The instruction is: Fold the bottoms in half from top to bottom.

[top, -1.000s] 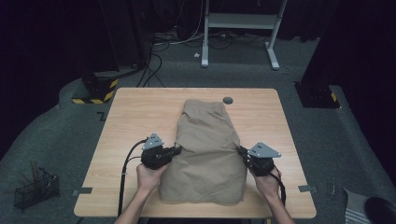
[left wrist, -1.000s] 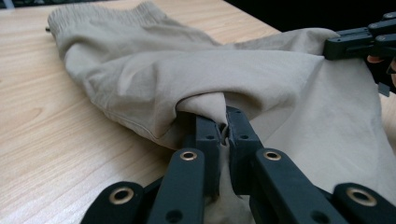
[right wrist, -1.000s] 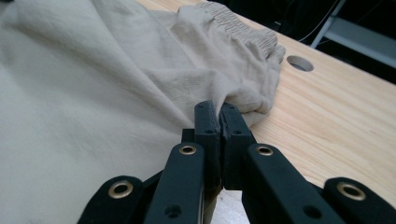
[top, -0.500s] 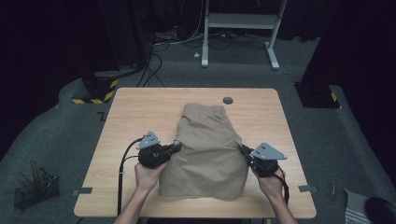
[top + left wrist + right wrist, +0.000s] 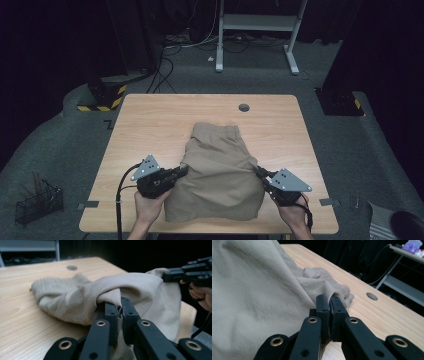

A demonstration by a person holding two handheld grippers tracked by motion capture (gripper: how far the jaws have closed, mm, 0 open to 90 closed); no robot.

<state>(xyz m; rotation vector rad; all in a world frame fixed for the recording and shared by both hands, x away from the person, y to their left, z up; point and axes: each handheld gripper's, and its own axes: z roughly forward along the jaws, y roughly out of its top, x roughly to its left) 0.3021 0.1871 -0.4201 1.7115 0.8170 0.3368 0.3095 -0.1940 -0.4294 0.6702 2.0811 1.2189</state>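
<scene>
A tan pair of shorts [image 5: 220, 172] lies on the wooden table [image 5: 150, 120], waistband toward the far side, its near part lifted and draped. My left gripper [image 5: 183, 170] is shut on the cloth's left edge; in the left gripper view the fabric [image 5: 75, 297] is pinched between the black jaws of the left gripper [image 5: 120, 303]. My right gripper [image 5: 259, 172] is shut on the right edge; in the right gripper view the cloth [image 5: 249, 297] bunches at the jaw tips of the right gripper [image 5: 329, 300]. The other hand's gripper [image 5: 192, 271] shows at the far right of the left gripper view.
A round grommet hole [image 5: 243, 107] sits near the table's far edge. A white desk frame [image 5: 255, 30] and cables stand on the floor beyond. A black wire basket [image 5: 37, 202] stands on the floor at the left, with a yellow-black striped block [image 5: 102, 97] behind it.
Both grippers have drawn toward the near edge and risen, pulling the shorts' near half up and back, so the cloth now covers less of the table's length.
</scene>
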